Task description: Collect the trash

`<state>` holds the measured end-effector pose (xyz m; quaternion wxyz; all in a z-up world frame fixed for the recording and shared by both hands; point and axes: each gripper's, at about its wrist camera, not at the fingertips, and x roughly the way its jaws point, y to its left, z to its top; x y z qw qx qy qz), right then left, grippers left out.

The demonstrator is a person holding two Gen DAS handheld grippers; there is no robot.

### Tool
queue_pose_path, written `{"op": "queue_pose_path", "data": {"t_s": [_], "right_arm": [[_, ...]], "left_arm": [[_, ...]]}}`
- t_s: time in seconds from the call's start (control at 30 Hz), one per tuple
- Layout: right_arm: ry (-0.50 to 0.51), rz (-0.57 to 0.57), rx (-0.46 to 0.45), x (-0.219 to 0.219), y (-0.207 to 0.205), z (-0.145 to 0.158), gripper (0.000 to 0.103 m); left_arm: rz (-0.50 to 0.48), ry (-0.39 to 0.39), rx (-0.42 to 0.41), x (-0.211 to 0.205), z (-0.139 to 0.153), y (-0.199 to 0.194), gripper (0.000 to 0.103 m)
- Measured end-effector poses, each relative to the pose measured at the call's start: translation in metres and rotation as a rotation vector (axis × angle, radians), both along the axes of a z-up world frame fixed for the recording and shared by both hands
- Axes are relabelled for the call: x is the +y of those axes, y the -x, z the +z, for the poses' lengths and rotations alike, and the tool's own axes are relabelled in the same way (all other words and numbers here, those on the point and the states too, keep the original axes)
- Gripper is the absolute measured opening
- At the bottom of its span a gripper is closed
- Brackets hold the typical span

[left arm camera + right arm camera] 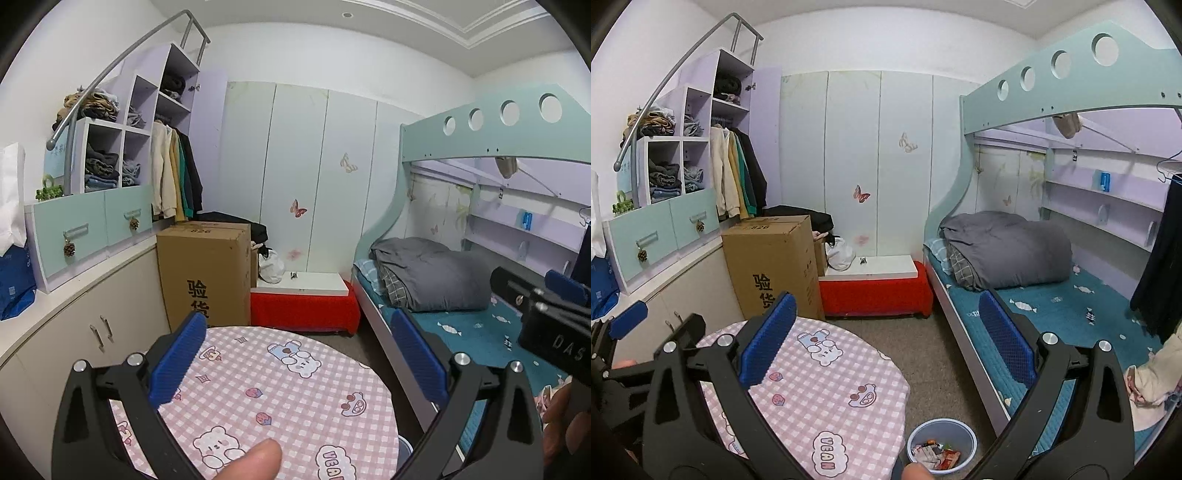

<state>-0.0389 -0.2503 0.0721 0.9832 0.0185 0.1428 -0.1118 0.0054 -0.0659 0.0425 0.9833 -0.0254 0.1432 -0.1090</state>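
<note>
We hold both grippers over a round table [266,398] covered in a pink checked cloth with cartoon bears. The cloth's top shows no loose items in either view. The left gripper [295,354] has its blue pads spread wide with nothing between them; the right gripper [882,339] is likewise spread wide and holds nothing. In the left view the right gripper shows at 3 o'clock, beside the bed.

The trash [936,456], crumpled wrappers, lies inside a pale blue bin [919,434] on the floor at 6 o'clock in the right view, just beside the table's edge and near the bed frame. In the left view only a sliver of the bin's rim shows at 5 o'clock, under the table's edge.

Around us is a small bedroom. At 9 o'clock stands a cabinet [92,332] with shelves of folded clothes above it. At 11 o'clock a cardboard box [207,269] stands close behind the table. At 12 o'clock a red bench [303,310] sits against the wall panels. At 3 o'clock runs a bunk bed [1071,314] with a grey quilt [1008,251].

Grey carpet [923,350] lies open between the table and the bed, a narrow lane running from the bin up to the bench.
</note>
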Motion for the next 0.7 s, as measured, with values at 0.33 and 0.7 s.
{"op": "queue_pose_path", "data": {"t_s": [0.33, 0.7], "right_arm": [[-0.014, 0.012, 0.009, 0.0, -0.001, -0.003, 0.097], [-0.024, 0.009, 0.013, -0.003, -0.003, -0.004, 0.097]], "left_arm": [[0.007, -0.005, -0.019, -0.003, 0.003, 0.007, 0.098], [0.001, -0.023, -0.035, -0.011, 0.006, 0.011, 0.098]]}}
